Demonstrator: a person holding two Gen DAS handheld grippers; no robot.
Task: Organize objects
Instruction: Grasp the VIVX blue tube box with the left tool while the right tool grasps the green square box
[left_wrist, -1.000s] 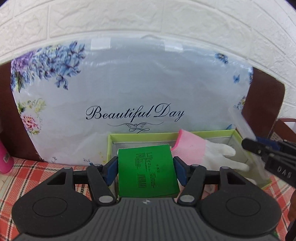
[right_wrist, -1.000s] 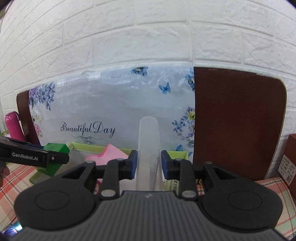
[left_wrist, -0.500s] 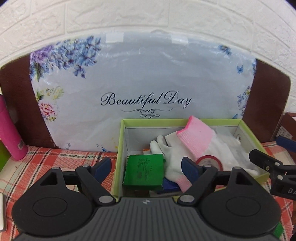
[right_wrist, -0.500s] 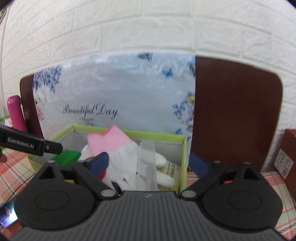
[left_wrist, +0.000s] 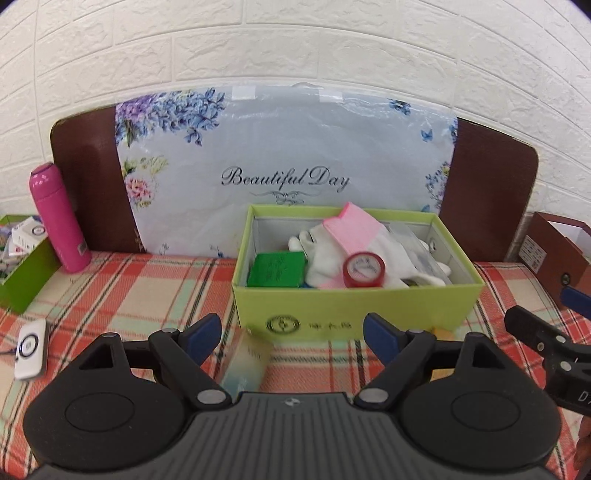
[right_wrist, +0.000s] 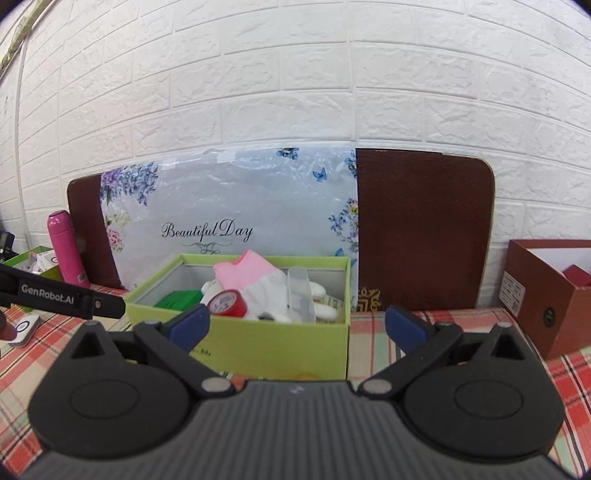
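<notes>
A lime green box stands on the plaid cloth against a floral bag. Inside lie a green packet, a white glove with a pink cuff, a red tape roll and a clear plastic case propped upright. My left gripper hangs open in front of the box's near wall, holding nothing. A blurred pale carton lies on the cloth below its fingers. My right gripper is open wide and empty, back from the box's front right corner.
A pink bottle and a green tray of small packs stand at the left. A white gadget lies on the cloth. A red-brown open box sits at the right. A brown board leans on the brick wall.
The left gripper let go of the green packet, and the right one released the clear case; both things now rest in the box. Both grippers opened wide and drew back from it.
</notes>
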